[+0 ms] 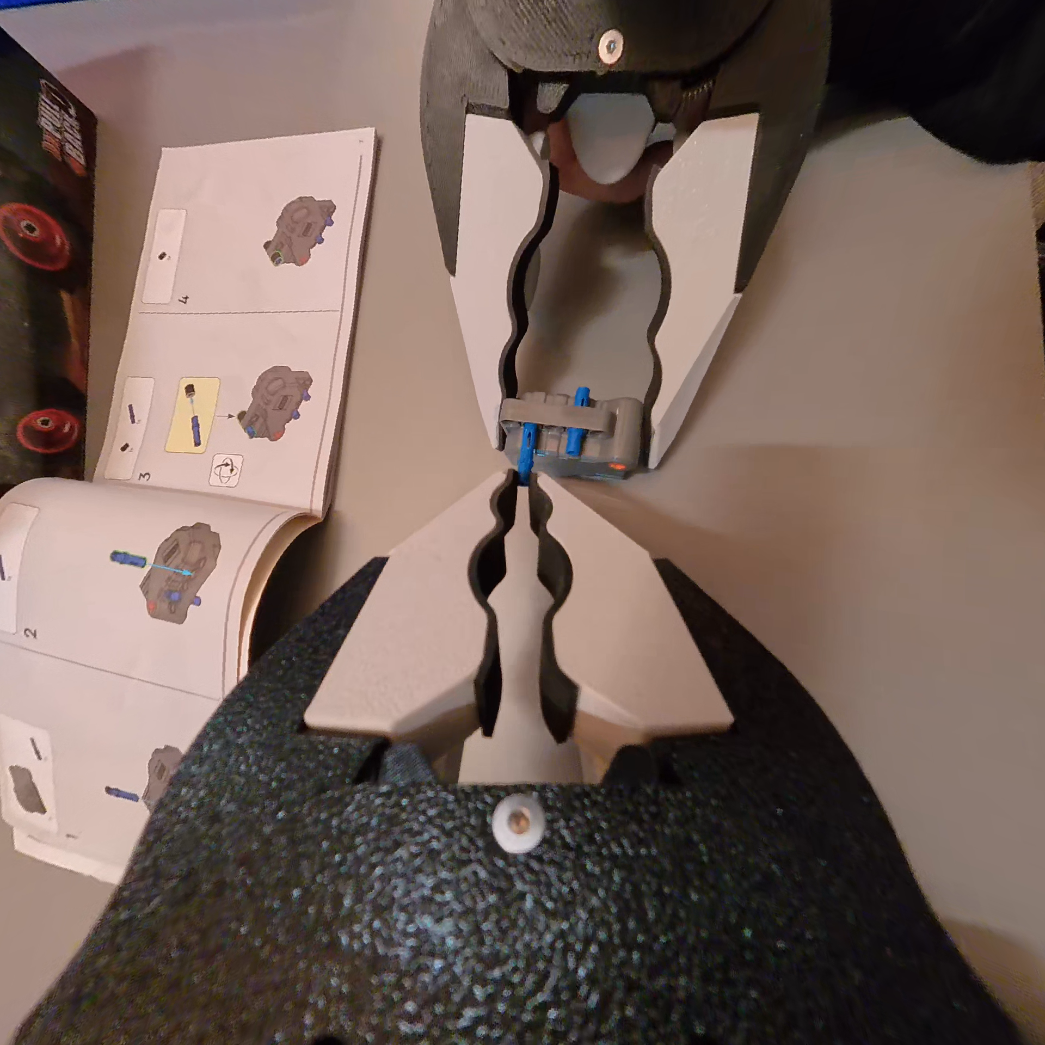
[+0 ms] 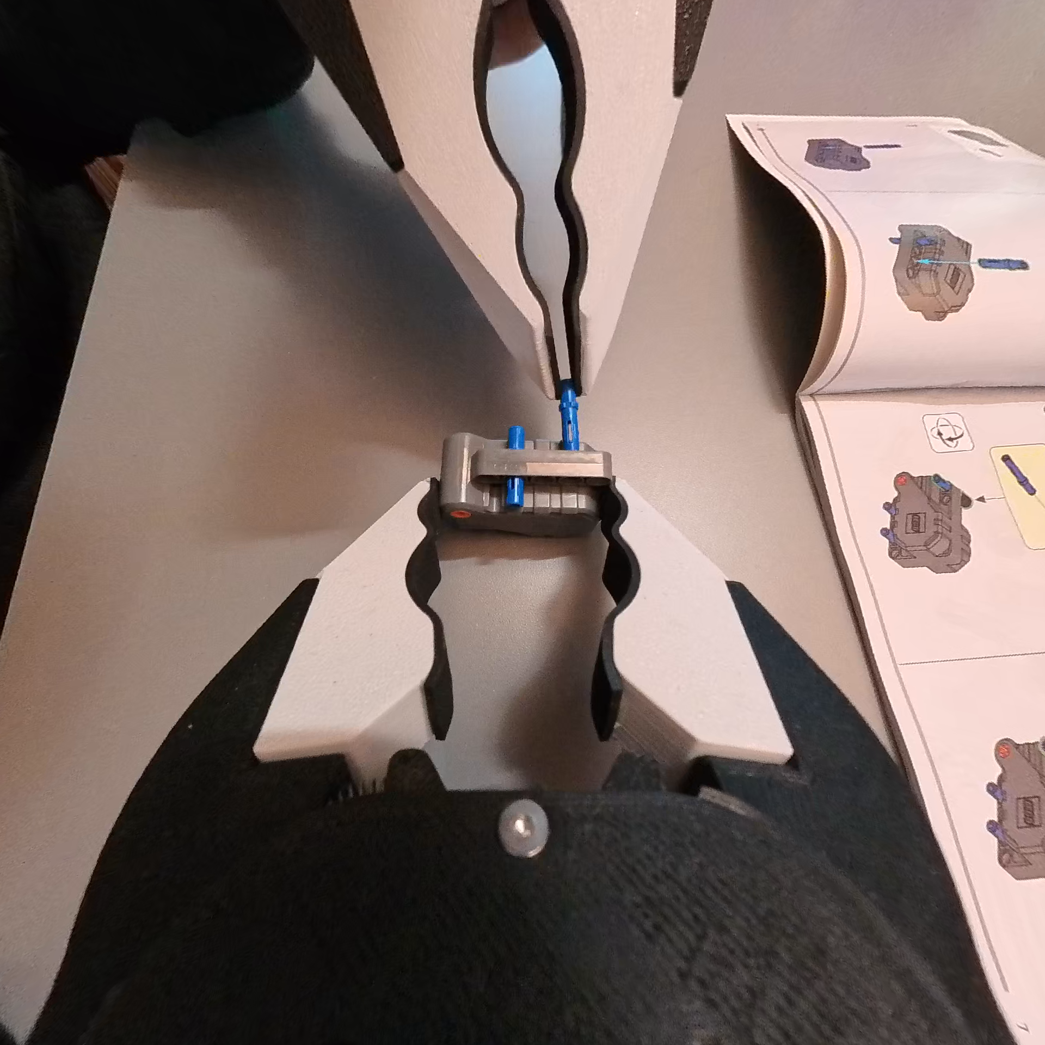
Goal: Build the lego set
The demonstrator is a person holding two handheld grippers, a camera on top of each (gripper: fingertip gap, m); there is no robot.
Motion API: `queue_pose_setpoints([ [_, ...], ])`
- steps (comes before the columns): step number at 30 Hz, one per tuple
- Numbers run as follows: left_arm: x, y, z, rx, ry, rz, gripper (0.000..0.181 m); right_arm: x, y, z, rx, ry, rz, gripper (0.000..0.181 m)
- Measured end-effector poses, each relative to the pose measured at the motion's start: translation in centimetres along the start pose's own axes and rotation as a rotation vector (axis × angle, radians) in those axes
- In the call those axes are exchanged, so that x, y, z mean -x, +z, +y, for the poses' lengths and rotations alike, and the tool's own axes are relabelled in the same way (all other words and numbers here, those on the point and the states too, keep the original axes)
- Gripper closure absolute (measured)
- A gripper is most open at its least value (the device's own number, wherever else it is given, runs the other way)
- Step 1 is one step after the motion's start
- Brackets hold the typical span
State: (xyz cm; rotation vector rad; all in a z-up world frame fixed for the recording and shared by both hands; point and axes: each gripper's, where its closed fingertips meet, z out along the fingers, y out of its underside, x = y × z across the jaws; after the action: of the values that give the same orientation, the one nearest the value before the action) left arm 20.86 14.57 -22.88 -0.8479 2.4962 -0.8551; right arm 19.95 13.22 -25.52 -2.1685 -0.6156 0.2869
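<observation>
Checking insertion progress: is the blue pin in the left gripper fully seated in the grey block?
Not seated: most of the blue pin protrudes from the grey block.

**A hobby worktop, room type unclear**

A plain grey worktop (image 1: 848,565) carries an open instruction booklet (image 1: 243,316) and a dark toy box (image 1: 39,254) printed with red wheels. Nothing tells home from lab.

Each gripper has 2 pale grey wedge fingers (image 1: 430,622) with wavy black pads (image 2: 430,594); the black textured body (image 1: 509,905) carries 1 silver screw (image 2: 523,836).
</observation>
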Motion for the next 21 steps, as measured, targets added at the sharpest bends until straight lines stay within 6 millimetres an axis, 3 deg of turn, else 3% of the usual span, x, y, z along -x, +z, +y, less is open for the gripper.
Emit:
queue_pose_setpoints([
  [7, -0.4, 0.2, 0.1, -0.111, 0.028, 0.069, 0.179, 0.0, 0.0, 0.0, 0.0, 0.002, -0.003, 0.125],
  [16, -0.3, 1.1, 0.4, -0.124, -0.026, 0.074, 0.179, 0.0, 0.0, 0.0, 0.0, 0.0, -0.004, 0.125],
  [21, -0.3, 0.8, 0.9, -0.082, 0.037, 0.053, 0.18, 0.1, 0.0, 0.0, 0.0, 0.0, -0.005, 0.125],
])
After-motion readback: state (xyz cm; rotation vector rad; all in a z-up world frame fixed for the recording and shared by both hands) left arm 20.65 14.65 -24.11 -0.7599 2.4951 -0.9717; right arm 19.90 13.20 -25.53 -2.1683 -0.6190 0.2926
